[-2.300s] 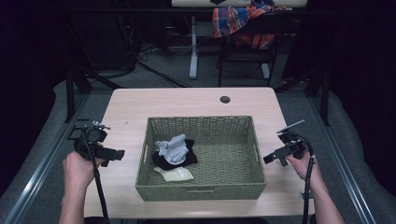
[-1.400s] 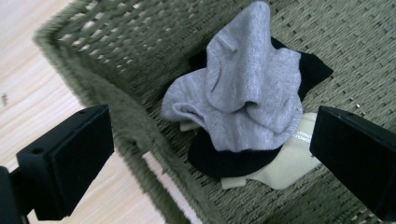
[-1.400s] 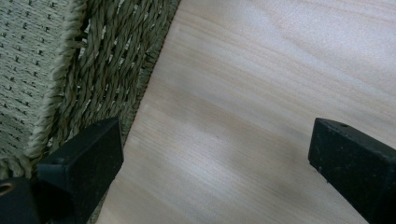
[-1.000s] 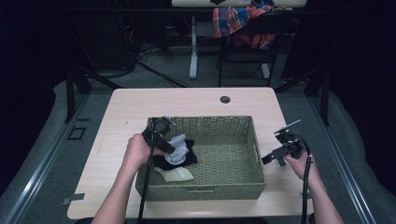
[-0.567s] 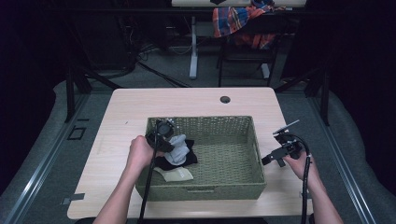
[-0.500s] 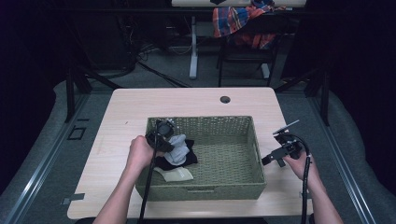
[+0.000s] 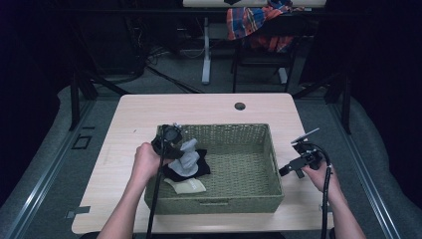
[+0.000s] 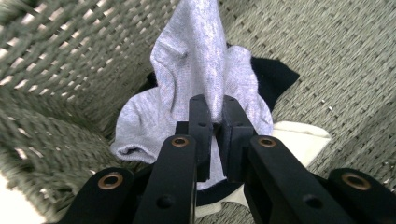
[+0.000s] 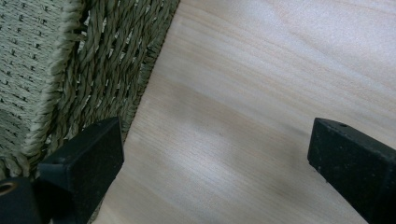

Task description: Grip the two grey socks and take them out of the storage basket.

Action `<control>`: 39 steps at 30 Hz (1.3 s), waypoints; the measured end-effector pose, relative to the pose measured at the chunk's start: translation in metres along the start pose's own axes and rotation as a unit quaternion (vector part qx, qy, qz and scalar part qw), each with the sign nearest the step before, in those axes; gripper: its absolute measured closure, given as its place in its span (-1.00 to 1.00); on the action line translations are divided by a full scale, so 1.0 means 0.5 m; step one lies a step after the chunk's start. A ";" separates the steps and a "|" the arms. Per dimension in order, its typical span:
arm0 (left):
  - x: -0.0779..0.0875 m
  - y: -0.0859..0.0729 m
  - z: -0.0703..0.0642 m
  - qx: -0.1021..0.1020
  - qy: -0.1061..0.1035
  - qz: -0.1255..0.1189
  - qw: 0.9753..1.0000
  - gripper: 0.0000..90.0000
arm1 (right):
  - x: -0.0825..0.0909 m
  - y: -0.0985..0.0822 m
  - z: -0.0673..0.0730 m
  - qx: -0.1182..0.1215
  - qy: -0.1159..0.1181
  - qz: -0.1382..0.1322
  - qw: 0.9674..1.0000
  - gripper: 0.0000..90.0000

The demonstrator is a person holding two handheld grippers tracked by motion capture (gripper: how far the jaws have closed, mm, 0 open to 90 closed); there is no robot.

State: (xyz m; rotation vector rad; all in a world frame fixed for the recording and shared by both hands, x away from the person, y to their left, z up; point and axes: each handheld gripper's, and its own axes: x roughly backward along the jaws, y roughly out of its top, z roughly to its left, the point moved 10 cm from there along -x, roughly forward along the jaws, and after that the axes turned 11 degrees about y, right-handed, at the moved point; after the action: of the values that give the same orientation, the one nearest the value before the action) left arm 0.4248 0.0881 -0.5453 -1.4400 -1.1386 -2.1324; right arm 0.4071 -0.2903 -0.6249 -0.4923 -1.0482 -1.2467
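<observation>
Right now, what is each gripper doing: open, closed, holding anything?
Left gripper: closed, pinching the light grey fabric sock inside the woven green basket.
Right gripper: open, holding nothing, over the pale wooden table.

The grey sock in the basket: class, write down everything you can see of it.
The grey sock is soft, plain knit cloth, crumpled, with one end pulled up into a peak. The left tool has just closed on a fold of it. It sits at the left end of the woven basket, on a black sock, with a cream sock beside it.
</observation>
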 end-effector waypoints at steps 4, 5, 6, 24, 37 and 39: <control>0.012 0.004 0.002 0.002 -0.003 -0.008 1.000 0.89 | 0.001 -0.001 -0.001 0.000 0.000 0.002 1.000 -0.93; 0.019 0.007 0.004 0.004 -0.001 -0.016 1.000 0.89 | 0.001 -0.001 -0.001 0.000 0.000 0.001 1.000 -0.93; 0.023 0.007 0.005 0.004 -0.003 -0.017 1.000 0.89 | 0.000 -0.001 -0.001 0.000 0.000 0.001 1.000 -0.93; 0.068 0.015 0.024 0.017 0.001 -0.043 0.999 0.89 | 0.001 -0.001 -0.001 0.000 0.000 0.001 1.000 -0.93; 0.102 0.013 0.052 0.036 0.005 -0.060 0.998 0.89 | 0.003 -0.002 -0.003 0.003 0.003 0.007 1.000 -0.93; 0.110 0.013 0.058 0.040 0.008 -0.065 0.997 0.89 | 0.005 -0.003 -0.004 0.006 0.002 0.012 1.000 -0.93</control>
State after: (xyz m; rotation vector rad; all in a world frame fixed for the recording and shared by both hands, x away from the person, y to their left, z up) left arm 0.4233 0.1148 -0.4889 -1.3453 -1.3304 -2.1530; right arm 0.4062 -0.2936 -0.6241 -0.4920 -1.0426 -1.2184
